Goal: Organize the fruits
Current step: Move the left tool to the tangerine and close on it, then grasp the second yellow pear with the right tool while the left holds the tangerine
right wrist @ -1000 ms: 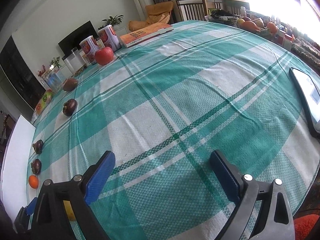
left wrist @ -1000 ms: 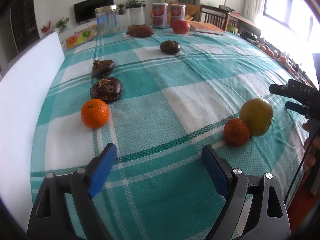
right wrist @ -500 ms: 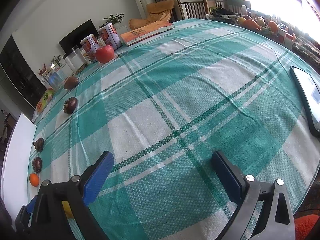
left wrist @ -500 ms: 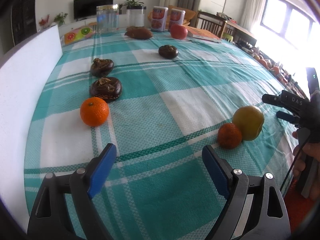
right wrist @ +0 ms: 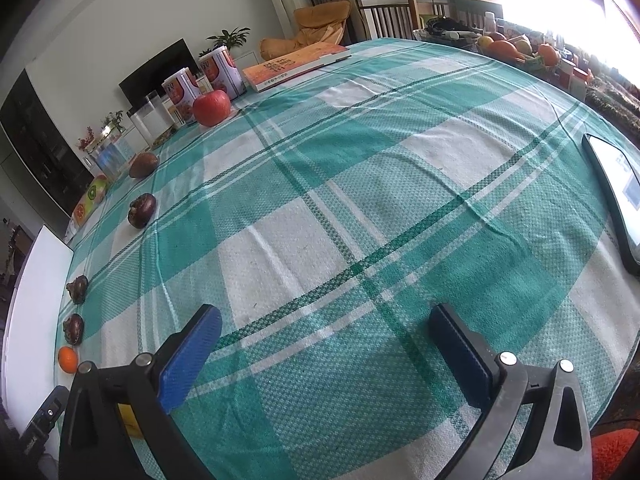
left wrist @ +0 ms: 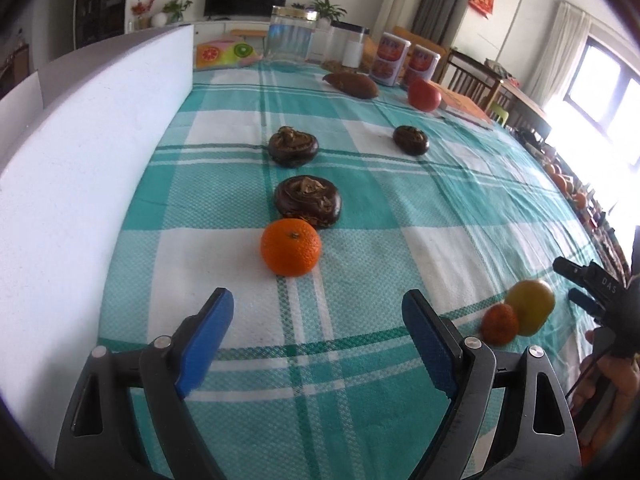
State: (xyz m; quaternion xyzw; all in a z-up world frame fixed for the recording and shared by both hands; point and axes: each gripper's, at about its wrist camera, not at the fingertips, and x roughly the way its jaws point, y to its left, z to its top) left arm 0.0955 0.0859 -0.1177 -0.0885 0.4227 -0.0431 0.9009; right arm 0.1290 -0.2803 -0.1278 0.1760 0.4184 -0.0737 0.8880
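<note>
In the left wrist view my left gripper (left wrist: 318,320) is open and empty, low over the checked tablecloth. A bright orange (left wrist: 291,246) lies just beyond its fingertips. Behind it two dark mangosteens (left wrist: 307,200) (left wrist: 293,146) stand in a row, a third (left wrist: 411,140) further right. A small orange (left wrist: 499,323) touches a yellow-green fruit (left wrist: 530,306) at the right, beside the right gripper's body (left wrist: 600,292). A red apple (left wrist: 424,95) and a brown fruit (left wrist: 351,85) lie far back. My right gripper (right wrist: 326,344) is open and empty over bare cloth.
A white foam board (left wrist: 92,152) walls the table's left side. Jars (left wrist: 289,38), two cans (left wrist: 394,65) and a book (right wrist: 296,65) stand at the far end. A tablet (right wrist: 616,196) lies at the right edge. A fruit basket (right wrist: 516,48) sits beyond the table.
My left gripper has swung left and moved towards the bright orange, which now lies between the fingertips' line. The right gripper has hardly moved.
</note>
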